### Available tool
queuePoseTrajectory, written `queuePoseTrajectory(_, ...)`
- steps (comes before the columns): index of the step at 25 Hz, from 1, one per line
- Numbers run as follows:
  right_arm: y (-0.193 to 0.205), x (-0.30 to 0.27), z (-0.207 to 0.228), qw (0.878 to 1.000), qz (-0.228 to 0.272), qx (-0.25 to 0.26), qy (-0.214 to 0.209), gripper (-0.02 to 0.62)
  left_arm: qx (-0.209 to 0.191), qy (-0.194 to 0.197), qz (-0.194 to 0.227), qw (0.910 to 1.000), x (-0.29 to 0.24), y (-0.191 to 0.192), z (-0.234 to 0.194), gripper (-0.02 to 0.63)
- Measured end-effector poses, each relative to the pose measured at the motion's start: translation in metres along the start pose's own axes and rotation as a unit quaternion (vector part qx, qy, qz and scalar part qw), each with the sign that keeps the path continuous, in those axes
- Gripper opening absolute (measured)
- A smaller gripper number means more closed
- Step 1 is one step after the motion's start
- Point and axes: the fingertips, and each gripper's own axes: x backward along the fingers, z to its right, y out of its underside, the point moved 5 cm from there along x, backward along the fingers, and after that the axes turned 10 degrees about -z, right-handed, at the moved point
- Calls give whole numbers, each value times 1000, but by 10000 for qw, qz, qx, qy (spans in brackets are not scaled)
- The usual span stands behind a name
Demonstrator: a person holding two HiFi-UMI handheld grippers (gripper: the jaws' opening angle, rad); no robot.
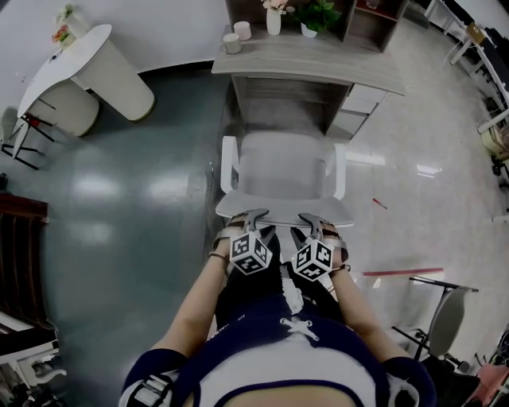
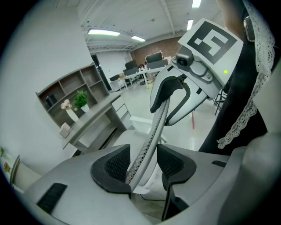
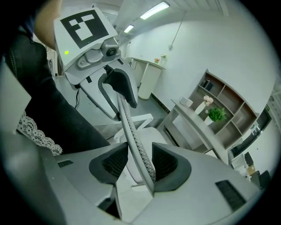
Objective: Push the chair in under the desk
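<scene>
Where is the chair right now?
Head view, centre: the chair stands facing the desk just ahead, its backrest rim between the jaws of the left gripper and right gripper.

Chair (image 1: pixel 284 171), before desk (image 1: pixel 318 67): base hidden beneath seat. Shelf unit (image 1: pixel 374 24) atop desk: cropped by upper edge; contents too small to identify.

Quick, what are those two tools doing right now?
Left tool: open, chair back between its jaws, unclamped.
Right tool: open, same chair back between its jaws.
</scene>
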Motion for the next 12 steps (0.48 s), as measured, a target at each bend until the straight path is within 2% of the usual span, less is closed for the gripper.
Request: queuePoseTrajectory(12, -5, -9, 16, 10000, 44, 1, 8, 155, -11, 9, 67, 10000, -5, -3, -16, 190)
